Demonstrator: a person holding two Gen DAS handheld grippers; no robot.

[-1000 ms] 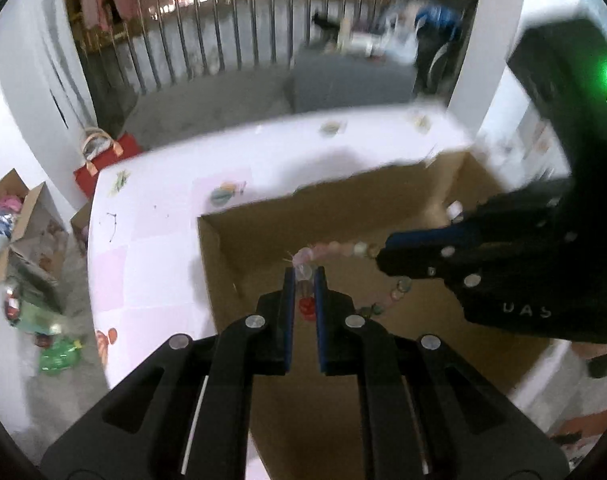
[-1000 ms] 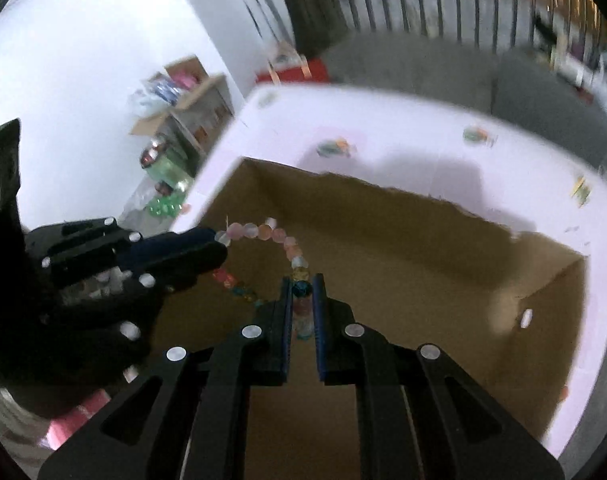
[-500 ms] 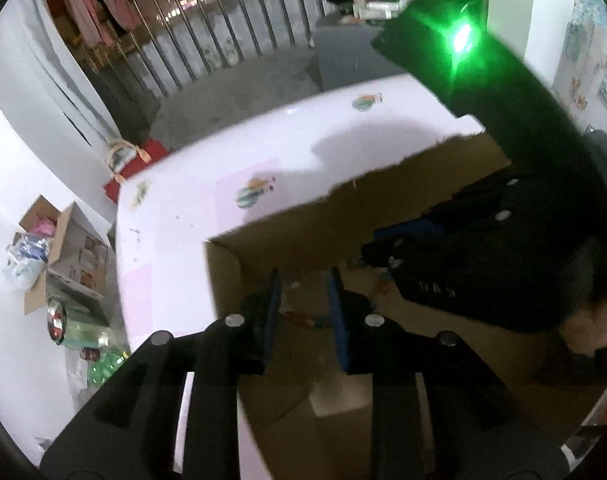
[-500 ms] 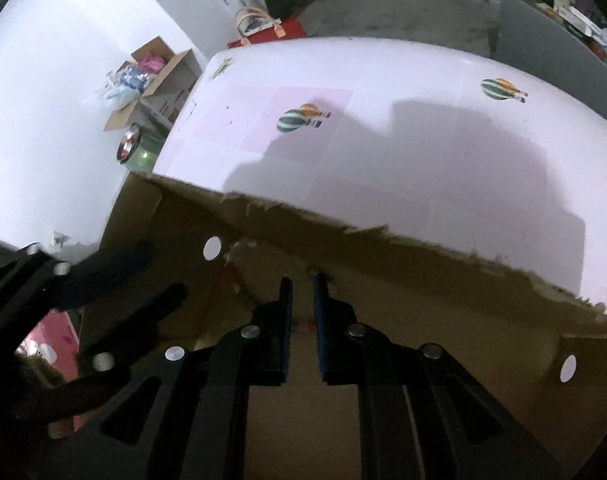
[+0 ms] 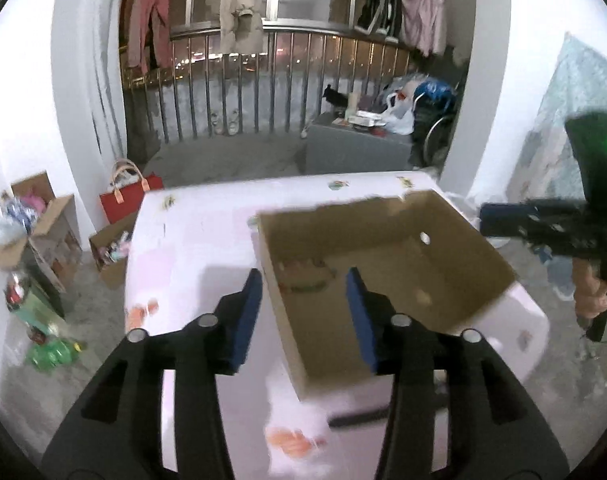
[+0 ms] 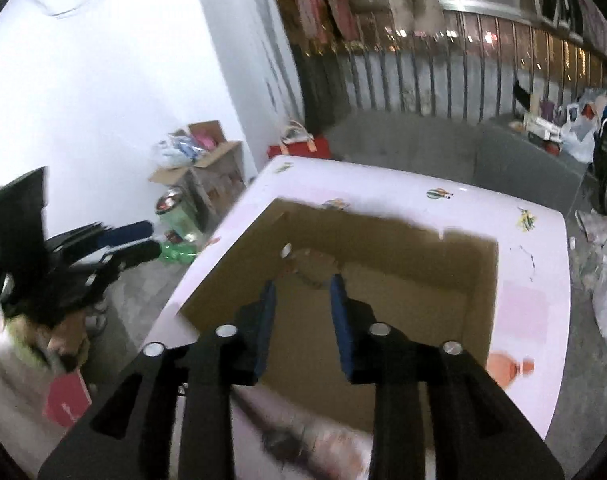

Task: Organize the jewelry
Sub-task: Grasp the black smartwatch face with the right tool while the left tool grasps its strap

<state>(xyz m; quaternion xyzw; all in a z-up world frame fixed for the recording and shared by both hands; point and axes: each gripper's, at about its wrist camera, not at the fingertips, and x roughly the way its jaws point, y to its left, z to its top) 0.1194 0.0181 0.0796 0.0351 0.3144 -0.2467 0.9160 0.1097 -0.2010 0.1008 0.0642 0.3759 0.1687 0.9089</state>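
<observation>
A string of coloured beads (image 5: 308, 280) lies on the floor of an open cardboard box (image 5: 383, 226), near its left wall. My left gripper (image 5: 304, 276) hovers above and in front of the box, jaws opening, nothing between the blue pads. In the right wrist view the same beads (image 6: 313, 269) rest by the box's (image 6: 387, 240) far left corner. My right gripper (image 6: 303, 283) hangs over the box's near edge, jaws opening and empty. Each gripper also appears in the other's view: the right gripper (image 5: 503, 220) at the right, the left gripper (image 6: 133, 242) at the left.
The box stands on a pale pink table (image 5: 191, 240) with small stickers. A red bag (image 5: 123, 202), open cartons of clutter (image 5: 31, 220) and green bottles (image 5: 51, 354) sit on the floor to the left. A grey cabinet (image 5: 355, 148) and a railing stand behind.
Both grippers held the bead string between them over the box. They lowered it inside, let go, opened, and pulled back and up away from the box.
</observation>
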